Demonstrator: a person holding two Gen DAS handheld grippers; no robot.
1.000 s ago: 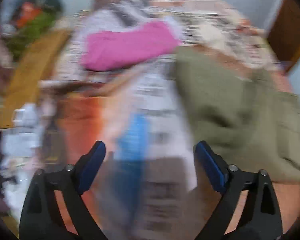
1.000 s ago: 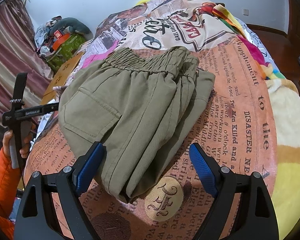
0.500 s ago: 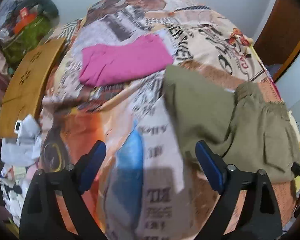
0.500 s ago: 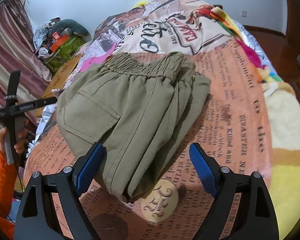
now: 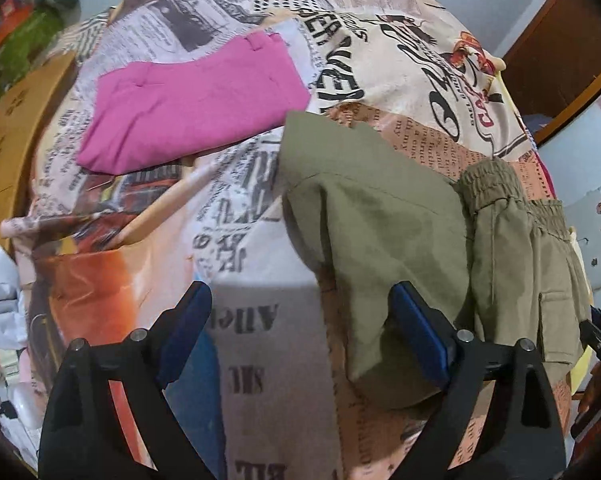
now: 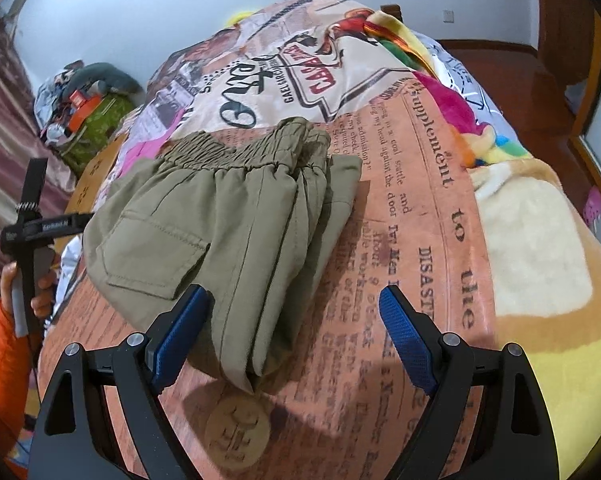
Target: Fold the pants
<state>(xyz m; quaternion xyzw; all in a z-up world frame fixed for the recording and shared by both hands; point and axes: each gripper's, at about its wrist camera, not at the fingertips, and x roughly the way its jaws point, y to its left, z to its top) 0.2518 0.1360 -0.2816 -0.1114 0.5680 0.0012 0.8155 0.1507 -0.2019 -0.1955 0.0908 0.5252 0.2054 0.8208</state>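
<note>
Pants: I see the olive pants (image 6: 220, 216) folded on the bed (image 6: 420, 240).
Left hand-held gripper (image 5: 300, 332): spread wide, empty.
Right hand-held gripper (image 6: 292, 336): spread wide, holding nothing, over the pants' edge.

Both my cameras sit behind the jaws, angled steeply down, close over the bed (image 5: 260, 320). Left view faces across it from the side, right view along it. Shared: pants (image 5: 380, 232) (image 6: 220, 220).
</note>
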